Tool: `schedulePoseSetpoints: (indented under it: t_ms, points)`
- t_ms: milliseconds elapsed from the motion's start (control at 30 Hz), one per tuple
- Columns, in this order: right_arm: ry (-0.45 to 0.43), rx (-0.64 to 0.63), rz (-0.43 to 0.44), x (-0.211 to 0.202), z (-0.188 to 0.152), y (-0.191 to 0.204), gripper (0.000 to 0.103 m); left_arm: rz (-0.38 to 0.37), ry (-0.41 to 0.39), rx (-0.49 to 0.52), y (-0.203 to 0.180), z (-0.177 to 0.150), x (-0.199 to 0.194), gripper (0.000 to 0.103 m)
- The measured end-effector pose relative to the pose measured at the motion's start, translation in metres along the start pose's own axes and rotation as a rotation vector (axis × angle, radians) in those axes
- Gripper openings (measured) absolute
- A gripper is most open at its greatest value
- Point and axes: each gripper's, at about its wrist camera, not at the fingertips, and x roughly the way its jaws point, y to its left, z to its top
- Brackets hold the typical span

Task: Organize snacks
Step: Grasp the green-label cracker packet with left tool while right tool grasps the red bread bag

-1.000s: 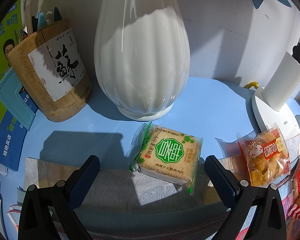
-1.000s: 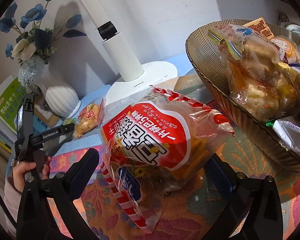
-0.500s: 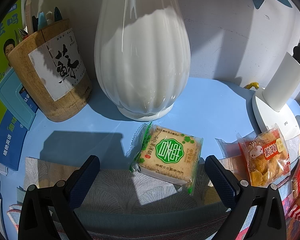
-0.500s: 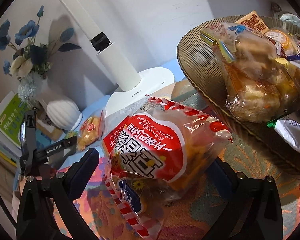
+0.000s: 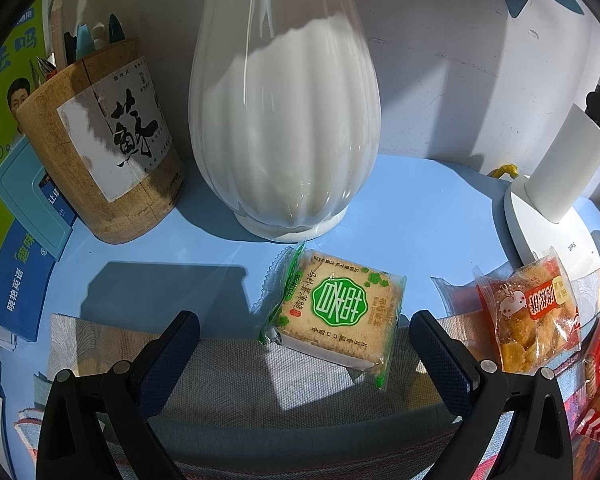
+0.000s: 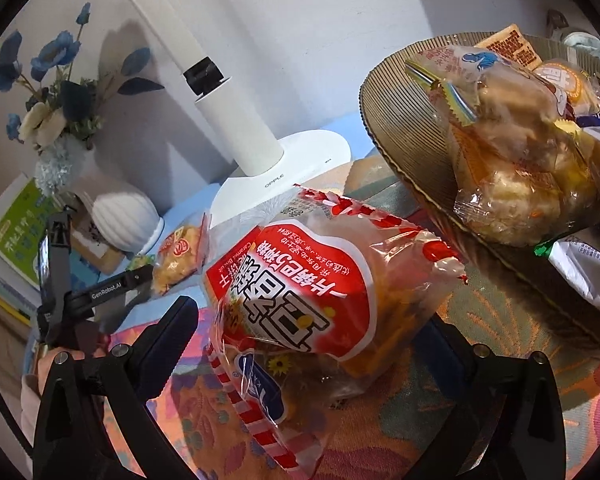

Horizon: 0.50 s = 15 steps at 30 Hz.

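Note:
In the left wrist view a green-labelled biscuit packet (image 5: 336, 312) lies flat on the blue table just beyond my open, empty left gripper (image 5: 304, 344), between its fingers. An orange snack packet (image 5: 532, 312) lies to its right. In the right wrist view a big red-and-white snack bag (image 6: 320, 292) sits between the wide-open fingers of my right gripper (image 6: 312, 340), tilted, over the patterned cloth; whether the fingers touch it I cannot tell. A ribbed brown basket (image 6: 412, 160) at the right holds several wrapped snacks. The left gripper (image 6: 100, 292) shows at far left.
A white vase (image 5: 284, 120) and a wooden pen holder (image 5: 100, 144) stand close behind the biscuit packet. A white lamp base (image 5: 548, 224) stands at the right, also seen in the right wrist view (image 6: 284, 176). Books (image 5: 16, 200) lean at the left.
My right gripper, with the red bag between its fingers, has shifted so the basket looks closer and the lamp farther left. The left gripper and biscuit packet have not moved.

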Motion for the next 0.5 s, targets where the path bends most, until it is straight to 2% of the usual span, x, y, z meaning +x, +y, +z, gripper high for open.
schedulePoseSetpoints:
  t_ms: [67, 100, 133, 167, 233, 300, 367, 500]
  points:
    - [-0.004, 0.005, 0.000, -0.001, 0.000, 0.000, 0.099, 0.000, 0.000, 0.000, 0.000, 0.000, 0.000, 0.103]
    - [-0.006, 0.013, 0.006, -0.002, 0.000, -0.002, 0.095, -0.001, 0.000, 0.000, 0.001, 0.000, 0.000, 0.103]
    - [-0.009, 0.020, 0.015, -0.003, 0.000, -0.003, 0.089, -0.001, -0.002, 0.002, 0.001, 0.000, 0.000, 0.102]
    - [-0.013, 0.028, 0.025, -0.004, -0.001, -0.005, 0.076, -0.009, -0.009, 0.007, 0.000, -0.001, -0.002, 0.098]
    - [-0.007, 0.029, 0.038, -0.004, -0.001, -0.005, 0.070, -0.085, -0.044, 0.036, -0.004, 0.001, -0.007, 0.053]
    - [-0.014, 0.016, 0.057, -0.006, -0.002, -0.002, 0.064, -0.087, -0.054, 0.082, -0.012, -0.001, -0.008, 0.048]
    - [-0.020, -0.006, 0.068, -0.008, -0.003, 0.002, 0.062, -0.098, -0.063, 0.107, -0.016, -0.001, -0.009, 0.046]
    - [-0.031, -0.042, 0.132, -0.011, -0.005, 0.010, 0.061, -0.095, -0.070, 0.096, -0.013, 0.000, -0.008, 0.046]
